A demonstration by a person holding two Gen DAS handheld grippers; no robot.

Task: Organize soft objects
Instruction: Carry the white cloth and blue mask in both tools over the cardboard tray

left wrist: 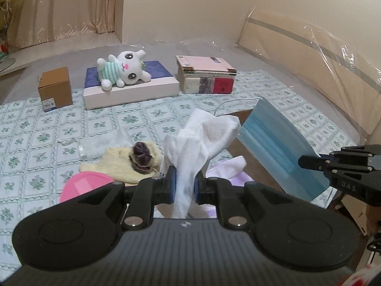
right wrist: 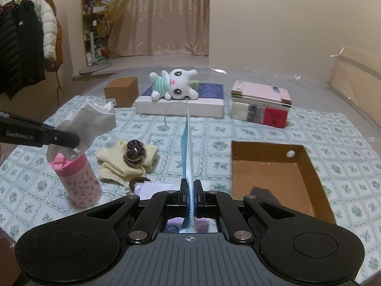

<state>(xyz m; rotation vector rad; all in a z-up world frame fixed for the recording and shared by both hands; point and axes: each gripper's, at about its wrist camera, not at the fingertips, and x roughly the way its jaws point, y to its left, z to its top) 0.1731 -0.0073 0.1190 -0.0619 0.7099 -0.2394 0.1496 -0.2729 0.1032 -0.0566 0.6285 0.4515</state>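
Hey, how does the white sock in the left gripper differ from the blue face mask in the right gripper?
The white sock is thick, crumpled cloth; the blue face mask is a thin, flat pleated sheet. The sock has no strings, while the mask trails a white ear loop. The sock bunches up floppily above the left gripper; the mask stands stiffly edge-on in the right gripper. Both are soft, clamped and lifted off the bedspread.
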